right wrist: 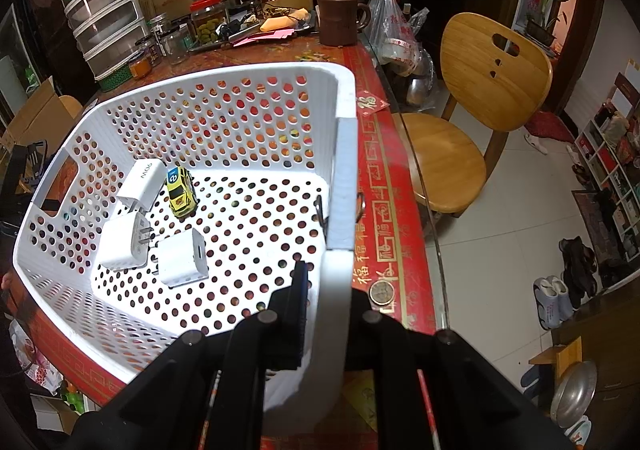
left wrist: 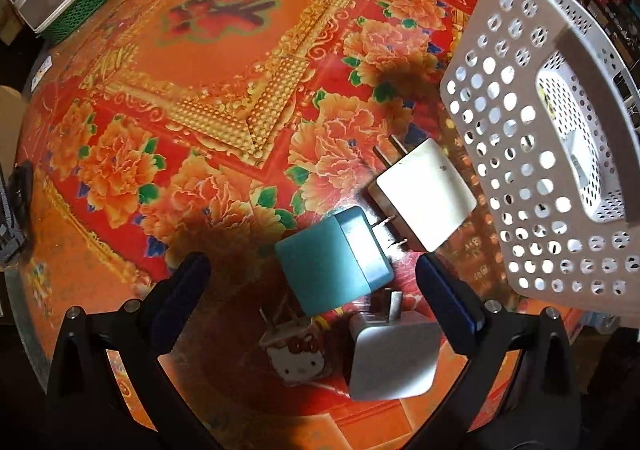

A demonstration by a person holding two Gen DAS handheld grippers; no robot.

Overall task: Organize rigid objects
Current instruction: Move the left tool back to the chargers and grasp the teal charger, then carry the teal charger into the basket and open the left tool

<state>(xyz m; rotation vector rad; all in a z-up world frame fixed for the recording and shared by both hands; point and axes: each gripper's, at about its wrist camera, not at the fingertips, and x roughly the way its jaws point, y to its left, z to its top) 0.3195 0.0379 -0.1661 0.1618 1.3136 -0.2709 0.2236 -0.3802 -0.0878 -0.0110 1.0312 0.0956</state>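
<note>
- The left gripper [left wrist: 312,290] hung over the table [left wrist: 224,62], fingers spread wide w/ nothing held.
- A teal charger [left wrist: 334,260] lay on the table between the two fingertips, not touching either one.
- Just past it lay a cream charger [left wrist: 426,192] w/ its metal prongs pointing toward the teal one.
- Closer to the camera sat a white charger [left wrist: 394,356], prongs up near the teal one's bottom edge.
- Beside that was a small cat-face charger [left wrist: 298,356], partly under the teal one.
- The white basket [left wrist: 532,154] w/ round holes looked tipped up at the right of the left cam view.
- The right gripper [right wrist: 324,310] was pinched tight on the basket's near rim, one finger inside the wall and one outside.
- Inside the basket [right wrist: 224,138] lay 3 white chargers: one marked w/ letters [right wrist: 143,180], one w/ prongs showing [right wrist: 122,242], and one w/ a slot on its face [right wrist: 182,258].
- A yellow toy car [right wrist: 182,196] sat right next to the lettered charger.
- A coin [right wrist: 382,293] lay on the red table edge just outside the basket.
- A wooden chair [right wrist: 476,118] stood by the table; a brown mug [right wrist: 338,20] sat far back on it.
</note>
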